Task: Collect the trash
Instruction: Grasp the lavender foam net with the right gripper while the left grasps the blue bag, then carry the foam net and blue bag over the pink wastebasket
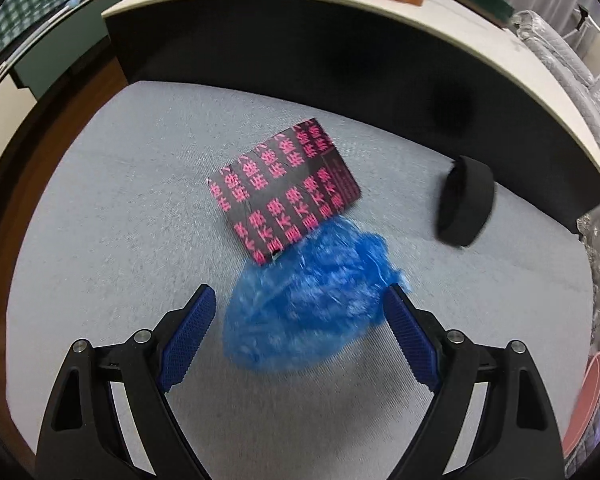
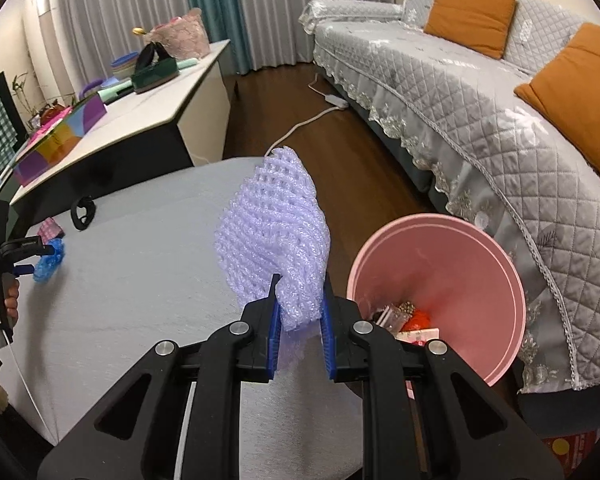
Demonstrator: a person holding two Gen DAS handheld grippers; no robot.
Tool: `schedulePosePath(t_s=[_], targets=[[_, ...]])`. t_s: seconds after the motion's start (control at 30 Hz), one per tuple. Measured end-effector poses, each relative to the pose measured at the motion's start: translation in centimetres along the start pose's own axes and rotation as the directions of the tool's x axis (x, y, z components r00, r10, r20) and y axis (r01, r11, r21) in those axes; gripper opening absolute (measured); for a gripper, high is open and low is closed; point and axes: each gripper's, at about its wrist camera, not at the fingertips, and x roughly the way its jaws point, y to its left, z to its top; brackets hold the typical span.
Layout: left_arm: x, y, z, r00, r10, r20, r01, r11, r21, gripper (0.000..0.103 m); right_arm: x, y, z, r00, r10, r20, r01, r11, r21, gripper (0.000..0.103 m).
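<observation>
A crumpled blue plastic bag [image 1: 308, 300] lies on the grey table [image 1: 120, 220]. My left gripper [image 1: 300, 300] is open with its fingers on either side of the bag. A black packet with pink characters [image 1: 284, 188] lies just beyond the bag. My right gripper [image 2: 300, 300] is shut on a white foam net sleeve [image 2: 272, 228] and holds it up above the table, left of a pink trash bin [image 2: 460, 256] that holds several scraps. The left gripper [image 2: 24, 258] and the blue bag [image 2: 50, 264] also show at the far left of the right wrist view.
A black tape roll [image 1: 464, 200] stands on the table to the right of the packet. A white side table [image 2: 148, 120] with boxes and bowls runs behind. A grey sofa [image 2: 480, 120] with orange cushions stands beyond the bin. A cable [image 2: 312, 116] lies on the wood floor.
</observation>
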Motion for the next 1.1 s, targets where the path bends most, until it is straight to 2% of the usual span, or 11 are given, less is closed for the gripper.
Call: schedulePosePath(t_s=[0.07, 0.1, 0.13, 0.17, 0.2, 0.3, 0.4, 0.7, 0.93, 1.1], targets=[[0.0, 0.1, -0.3, 1.000, -0.012, 0.004, 0.012, 1.000, 0.005, 0.052, 0.0, 0.3, 0.0, 1.000, 0.000, 0.003, 0.000, 1.000, -0.010, 0.018], [0.1, 0.0, -0.5, 1.000, -0.012, -0.008, 0.012, 1.000, 0.012, 0.029, -0.1, 0.5, 0.1, 1.000, 0.001, 0.006, -0.001, 1.000, -0.017, 0.018], [-0.1, 0.0, -0.7, 1.000, -0.009, -0.016, 0.009, 1.000, 0.019, 0.019, -0.3, 0.8, 0.1, 1.000, 0.002, 0.013, -0.001, 1.000, -0.027, 0.018], [-0.4, 0.1, -0.9, 1.000, -0.002, -0.010, 0.002, 1.000, 0.019, 0.015, -0.5, 1.0, 0.1, 1.000, 0.003, 0.021, -0.002, 0.999, -0.036, 0.018], [-0.8, 0.1, -1.1, 1.000, 0.007, 0.002, -0.007, 1.000, 0.019, 0.006, -0.7, 1.2, 0.1, 1.000, 0.008, 0.028, -0.006, 0.999, -0.043, 0.018], [-2.5, 0.4, -2.0, 1.000, -0.019, -0.008, 0.019, 1.000, 0.009, 0.003, -1.3, 1.7, 0.1, 0.999, 0.032, 0.040, -0.030, 0.998, -0.059, 0.018], [-4.3, -0.1, -3.4, 0.999, -0.031, -0.031, 0.032, 0.999, 0.042, 0.003, -1.9, 2.1, -0.2, 0.997, 0.063, 0.040, -0.061, 0.996, -0.065, 0.018], [-12.8, 0.0, -10.8, 0.992, -0.126, -0.012, 0.126, 0.985, 0.121, 0.003, -4.3, 3.4, -2.3, 0.987, 0.156, 0.023, -0.153, 0.983, -0.103, 0.018], [-17.7, -1.1, -16.9, 0.988, -0.151, 0.017, 0.142, 0.960, 0.241, 0.003, -8.1, 4.8, -4.6, 0.981, 0.192, 0.039, -0.184, 0.972, -0.145, 0.018], [-19.9, -2.5, -19.9, 0.985, -0.168, 0.029, 0.151, 0.940, 0.306, 0.003, -9.3, 5.8, -7.6, 0.973, 0.230, -0.006, -0.228, 0.958, -0.173, 0.018]])
